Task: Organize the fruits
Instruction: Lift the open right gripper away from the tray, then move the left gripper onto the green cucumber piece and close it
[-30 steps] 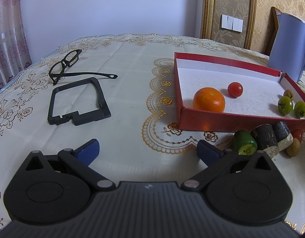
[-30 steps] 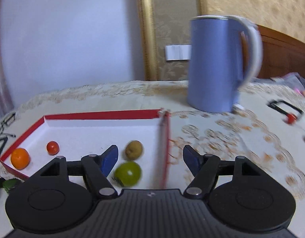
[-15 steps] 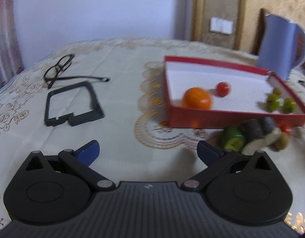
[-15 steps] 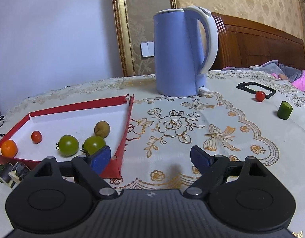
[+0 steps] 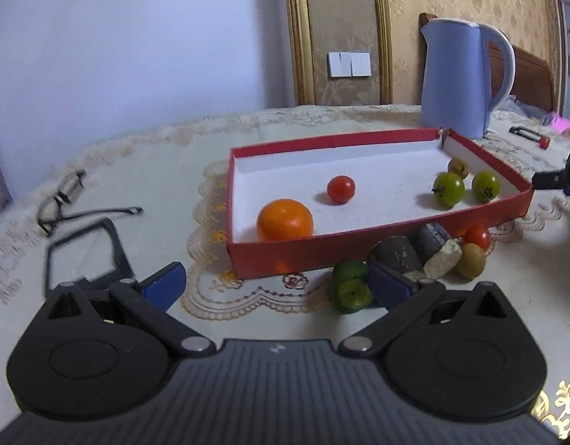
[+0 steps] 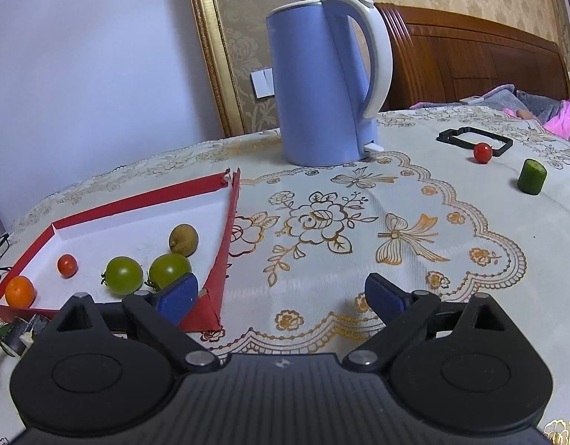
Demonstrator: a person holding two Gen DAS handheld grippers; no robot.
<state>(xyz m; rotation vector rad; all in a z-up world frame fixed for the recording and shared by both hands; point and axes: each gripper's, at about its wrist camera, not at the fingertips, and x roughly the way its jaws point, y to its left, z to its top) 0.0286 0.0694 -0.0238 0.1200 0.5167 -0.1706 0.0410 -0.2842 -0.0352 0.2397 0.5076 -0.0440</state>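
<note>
Red walls of the tray (image 5: pixel 377 244) keep an orange (image 5: pixel 285 220), a tomato (image 5: pixel 341 188) and two green fruits from rolling. Outside its near wall lies a loose heap (image 5: pixel 411 259), just ahead of the left gripper (image 5: pixel 274 289), whose jaws stand apart and empty. From the right wrist, the right gripper (image 6: pixel 277 296) is likewise spread and empty over bare cloth (image 6: pixel 322 230); a stray tomato (image 6: pixel 482 152) and green chunk (image 6: pixel 531 177) sit well apart beyond, with open room to reach them.

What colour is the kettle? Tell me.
Kettle: pale blue with a white handle, clearest in the right wrist view.
</note>
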